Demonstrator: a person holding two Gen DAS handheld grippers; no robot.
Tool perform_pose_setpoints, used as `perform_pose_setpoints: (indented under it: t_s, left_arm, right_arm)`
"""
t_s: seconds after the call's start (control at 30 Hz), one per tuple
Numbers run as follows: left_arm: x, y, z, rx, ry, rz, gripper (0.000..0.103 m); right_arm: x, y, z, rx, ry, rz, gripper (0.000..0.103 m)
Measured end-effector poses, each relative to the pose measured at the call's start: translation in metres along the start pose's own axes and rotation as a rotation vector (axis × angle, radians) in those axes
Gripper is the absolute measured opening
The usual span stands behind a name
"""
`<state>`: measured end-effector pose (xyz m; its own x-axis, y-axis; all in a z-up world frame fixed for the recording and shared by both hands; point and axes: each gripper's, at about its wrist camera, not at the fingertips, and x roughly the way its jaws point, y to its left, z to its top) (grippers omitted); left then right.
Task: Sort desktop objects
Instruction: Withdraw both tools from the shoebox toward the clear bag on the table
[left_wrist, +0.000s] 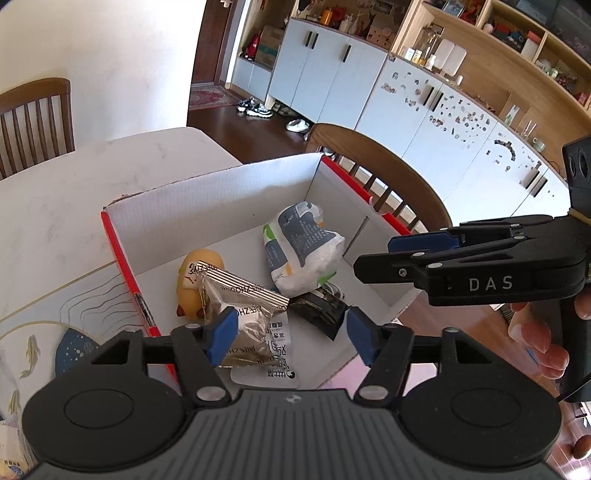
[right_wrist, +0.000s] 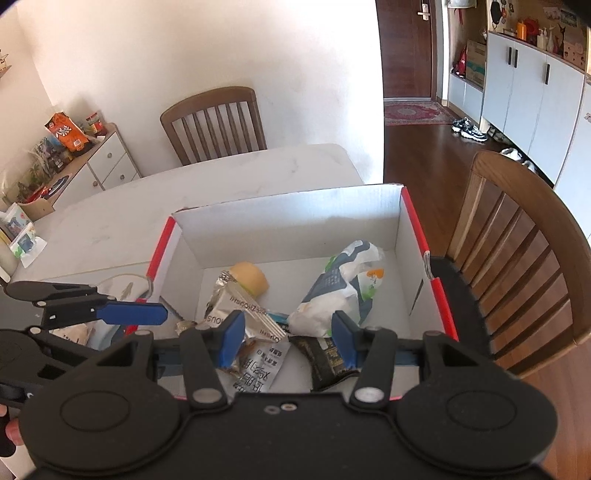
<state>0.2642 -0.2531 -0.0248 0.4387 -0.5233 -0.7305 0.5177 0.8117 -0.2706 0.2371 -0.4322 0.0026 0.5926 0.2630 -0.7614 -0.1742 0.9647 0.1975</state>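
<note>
A white cardboard box with red edges (left_wrist: 207, 206) (right_wrist: 288, 225) stands on the table. Inside lie a yellow toy (left_wrist: 192, 273) (right_wrist: 253, 282), a silver snack packet (left_wrist: 243, 314) (right_wrist: 236, 314), a white and blue pouch (left_wrist: 303, 247) (right_wrist: 340, 291) and a dark packet (left_wrist: 321, 310) (right_wrist: 328, 358). My left gripper (left_wrist: 291, 336) is open above the box's near side, over the silver packet. My right gripper (right_wrist: 288, 336) is open over the box's near edge; it also shows from the side in the left wrist view (left_wrist: 373, 266).
The white marble table (left_wrist: 74, 192) (right_wrist: 221, 184) carries a patterned mat (left_wrist: 44, 325) left of the box. Wooden chairs stand at the far side (right_wrist: 214, 122) and right of the box (right_wrist: 524, 258). A side cabinet (right_wrist: 81, 162) with clutter stands at the left.
</note>
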Motion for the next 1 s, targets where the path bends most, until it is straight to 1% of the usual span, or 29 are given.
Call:
perform_pose_setpoints:
  t_s: [0.1, 0.13, 0.17, 0.2, 0.23, 0.43, 0.53, 0.73, 0.77, 0.87, 1.0]
  left_arm:
    - [-0.008, 0.002, -0.003, 0.002, -0.01, -0.011, 0.069]
    - [-0.01, 0.002, -0.005, 0.006, -0.013, -0.012, 0.071]
    - [-0.013, 0.003, -0.007, 0.01, -0.018, -0.011, 0.076]
    - [-0.016, 0.003, -0.009, 0.014, -0.022, -0.009, 0.08]
    - [-0.019, 0.003, -0.011, 0.018, -0.027, -0.012, 0.08]
    - [-0.039, 0.011, -0.025, 0.029, -0.042, -0.034, 0.083]
    - [-0.049, 0.015, -0.032, 0.028, -0.047, -0.051, 0.084]
    - [-0.07, 0.027, -0.049, 0.048, -0.06, -0.058, 0.087]
    - [-0.074, 0.029, -0.052, 0.047, -0.062, -0.058, 0.089]
    - [-0.085, 0.038, -0.062, 0.045, -0.068, -0.064, 0.101]
    - [-0.1, 0.05, -0.074, 0.047, -0.081, -0.06, 0.102]
  right_arm:
    - [-0.006, 0.006, -0.004, 0.006, -0.01, 0.001, 0.053]
    - [-0.008, 0.008, -0.006, 0.004, -0.014, 0.002, 0.055]
    - [-0.01, 0.011, -0.008, 0.002, -0.019, 0.001, 0.06]
    - [-0.012, 0.014, -0.009, 0.002, -0.026, -0.002, 0.063]
    - [-0.013, 0.017, -0.011, 0.004, -0.032, -0.004, 0.064]
    - [-0.02, 0.033, -0.019, 0.01, -0.039, -0.01, 0.065]
    - [-0.022, 0.041, -0.023, 0.019, -0.046, -0.016, 0.071]
    - [-0.026, 0.061, -0.032, 0.05, -0.055, -0.023, 0.073]
    - [-0.026, 0.066, -0.033, 0.05, -0.057, -0.023, 0.074]
    - [-0.027, 0.08, -0.038, 0.047, -0.058, -0.027, 0.076]
    - [-0.024, 0.102, -0.042, 0.036, -0.051, -0.026, 0.076]
